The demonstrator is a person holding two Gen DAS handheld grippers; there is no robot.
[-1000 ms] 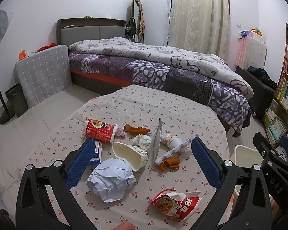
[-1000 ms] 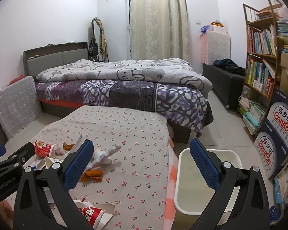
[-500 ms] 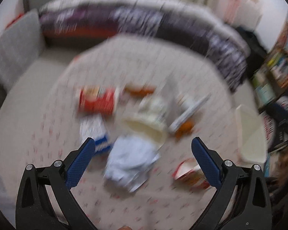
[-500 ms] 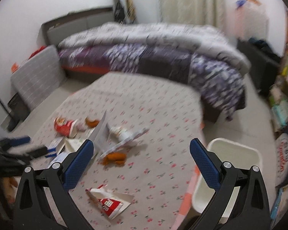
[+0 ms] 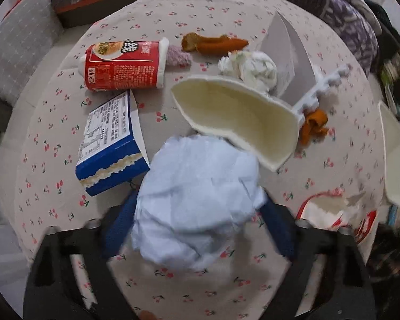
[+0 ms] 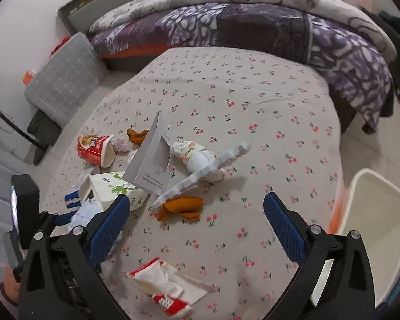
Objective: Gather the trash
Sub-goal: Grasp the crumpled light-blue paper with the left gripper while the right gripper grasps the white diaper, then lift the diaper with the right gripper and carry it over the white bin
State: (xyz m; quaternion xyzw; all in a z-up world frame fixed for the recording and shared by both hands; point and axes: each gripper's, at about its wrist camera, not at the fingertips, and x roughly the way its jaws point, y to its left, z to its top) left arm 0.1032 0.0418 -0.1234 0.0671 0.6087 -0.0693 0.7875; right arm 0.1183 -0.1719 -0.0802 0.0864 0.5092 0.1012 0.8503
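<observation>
Left gripper (image 5: pixel 197 229) low over the near part of the cherry-print tablecloth (image 5: pixel 226 8), its blue fingers (image 5: pixel 276 229) on either side of the crumpled pale-blue paper ball (image 5: pixel 197 200); the ball fills the gap and hides the inner faces, so cannot tell whether the pads press it or only flank it. Ball sits on the cloth, its far edge touching or overlapping the squashed cream cup (image 5: pixel 237 120). Left of the ball, just beside it, a blue-and-white carton (image 5: pixel 110 146); farther back a red noodle cup (image 5: pixel 125 65) lying on its side. Orange peel (image 5: pixel 213 42) far centre, a second orange peel piece (image 5: pixel 313 126) right of the cream cup, white wadded tissue (image 5: pixel 253 69) behind the cup, grey folded card (image 5: pixel 288 50) standing beside it. Torn red-and-white wrapper (image 5: pixel 330 218) near right. Right gripper (image 6: pixel 197 229) wide open, nothing between its fingers, held above the cloth near the torn wrapper (image 6: pixel 162 285). White bin (image 6: pixel 373 226) stands off the table's right edge, beside that gripper. Purple-patterned bed (image 6: pixel 253 26) beyond the table; grey checked cushion (image 6: pixel 64 82) far left.
</observation>
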